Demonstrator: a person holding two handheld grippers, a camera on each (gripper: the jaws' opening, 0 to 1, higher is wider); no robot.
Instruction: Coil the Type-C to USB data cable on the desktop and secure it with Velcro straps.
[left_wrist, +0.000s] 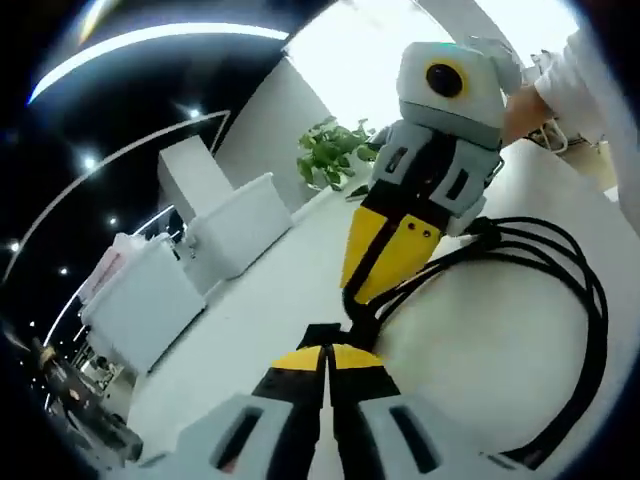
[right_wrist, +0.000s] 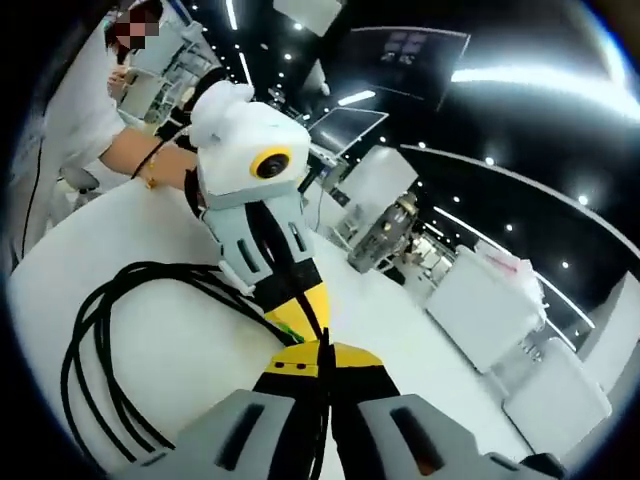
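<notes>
Coiled black cable lying in loops on the white tabletop, gathered strands pinched together by left gripper and right gripper, both fingers clamped on the cable, tips almost touching; no strap seen

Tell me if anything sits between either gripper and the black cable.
Nothing visible does. The left gripper and the right gripper both meet the coiled black cable at its gathered end, jaws closed, on the white table.
</notes>
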